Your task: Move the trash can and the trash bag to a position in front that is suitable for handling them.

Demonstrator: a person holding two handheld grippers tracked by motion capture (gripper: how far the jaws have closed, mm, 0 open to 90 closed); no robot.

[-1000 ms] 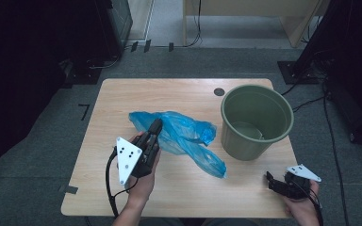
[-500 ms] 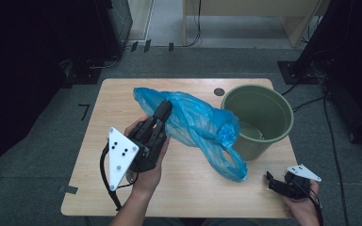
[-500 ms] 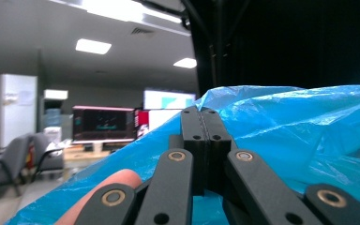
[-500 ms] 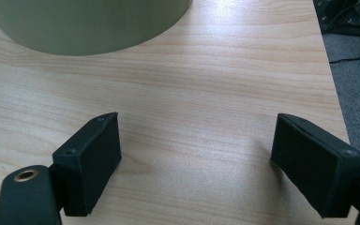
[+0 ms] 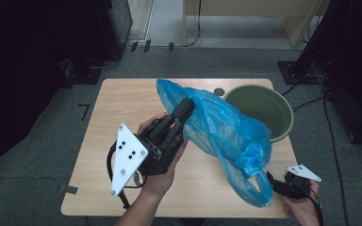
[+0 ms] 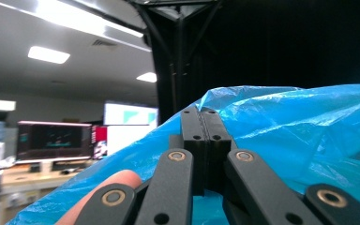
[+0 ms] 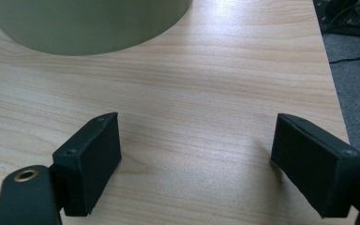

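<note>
Above the bench [image 5: 122, 103] middle: we see our left gripper [image 5: 185, 109] clamped on the blue plastic bag [image 5: 226, 136], held in the air, its lower end hanging by the near right corner | right gripper [image 5: 274, 181]: jaws apart, nothing between, at that corner | green bucket [image 5: 283, 113]: far right corner.

Glossy crinkled plastic bag [image 5: 226, 136], wood-grain table [image 5: 118, 108]
</note>
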